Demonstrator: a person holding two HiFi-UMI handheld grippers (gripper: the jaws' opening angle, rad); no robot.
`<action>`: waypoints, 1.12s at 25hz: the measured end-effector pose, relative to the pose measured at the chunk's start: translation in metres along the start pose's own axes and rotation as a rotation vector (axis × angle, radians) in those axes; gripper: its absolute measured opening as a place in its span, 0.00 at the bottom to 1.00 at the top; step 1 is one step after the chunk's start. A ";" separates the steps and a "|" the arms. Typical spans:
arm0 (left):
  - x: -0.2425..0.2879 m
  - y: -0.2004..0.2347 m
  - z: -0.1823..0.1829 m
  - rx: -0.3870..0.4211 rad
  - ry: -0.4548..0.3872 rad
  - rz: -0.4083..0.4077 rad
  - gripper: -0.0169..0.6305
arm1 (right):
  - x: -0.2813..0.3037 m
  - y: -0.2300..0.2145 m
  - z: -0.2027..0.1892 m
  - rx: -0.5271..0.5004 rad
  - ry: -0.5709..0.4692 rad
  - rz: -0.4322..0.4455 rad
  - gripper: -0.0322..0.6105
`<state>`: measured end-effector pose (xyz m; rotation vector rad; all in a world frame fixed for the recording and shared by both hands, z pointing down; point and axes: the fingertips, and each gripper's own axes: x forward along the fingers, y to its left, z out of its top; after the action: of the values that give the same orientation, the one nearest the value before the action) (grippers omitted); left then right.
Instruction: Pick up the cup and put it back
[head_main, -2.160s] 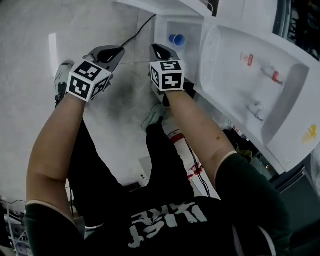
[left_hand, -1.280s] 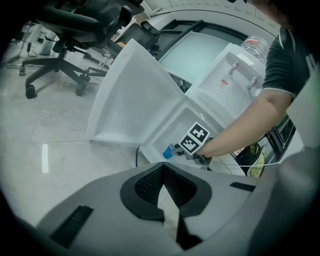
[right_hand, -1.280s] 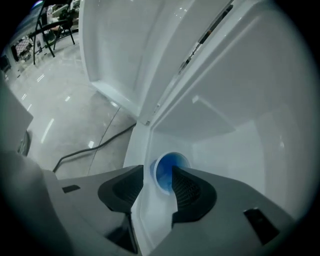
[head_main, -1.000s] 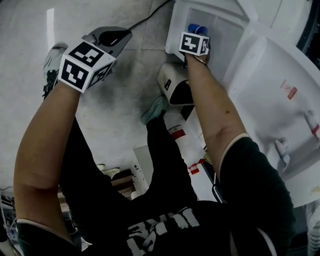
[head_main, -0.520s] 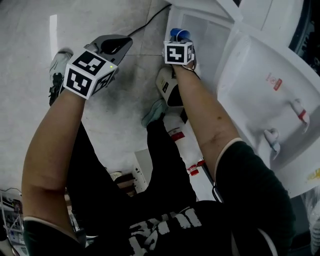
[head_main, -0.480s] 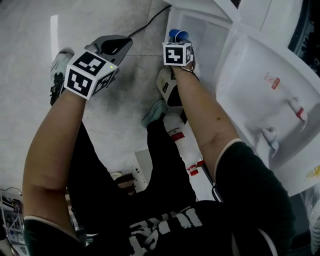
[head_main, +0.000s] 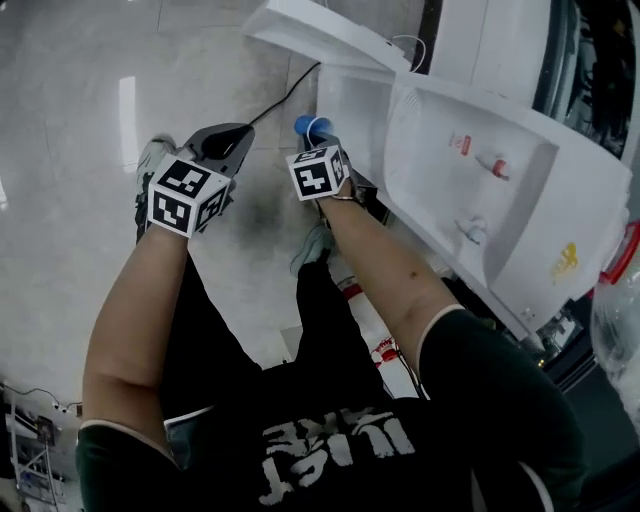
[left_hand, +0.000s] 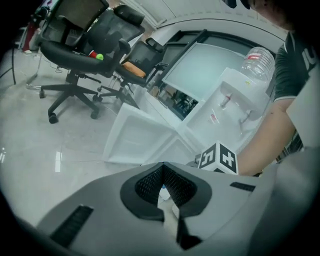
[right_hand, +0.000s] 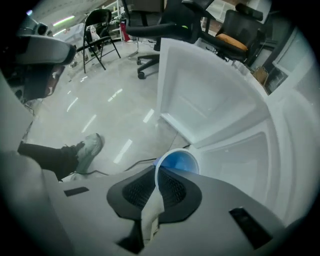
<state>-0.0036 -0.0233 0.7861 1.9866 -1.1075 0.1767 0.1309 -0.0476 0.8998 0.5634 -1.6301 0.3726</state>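
cup (right_hand: 178, 162): upright, mouth up, long axis vertical | right gripper (right_hand: 156, 172): jaws just closing, pinch its rim | left gripper (left_hand: 163, 170): jaws together, empty

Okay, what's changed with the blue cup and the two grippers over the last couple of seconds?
The right gripper reached into the open dispenser cabinet. Its jaws have just been closing on the rim of the blue cup, and it lifted the cup out, so it now hangs just outside the cabinet. The left gripper kept out over the floor, holding nothing. The cabinet door stayed open.
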 end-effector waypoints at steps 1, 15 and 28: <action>-0.007 -0.007 0.010 0.000 -0.010 0.005 0.04 | -0.014 0.007 0.003 -0.009 -0.006 0.012 0.13; -0.113 -0.137 0.155 0.059 -0.075 -0.003 0.04 | -0.275 0.071 0.051 -0.253 -0.181 0.140 0.12; -0.205 -0.322 0.327 0.248 -0.173 -0.186 0.04 | -0.581 0.028 0.061 -0.363 -0.453 0.211 0.13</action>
<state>0.0335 -0.0435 0.2852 2.3509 -1.0411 0.0456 0.1064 0.0258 0.3205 0.2047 -2.1432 0.0951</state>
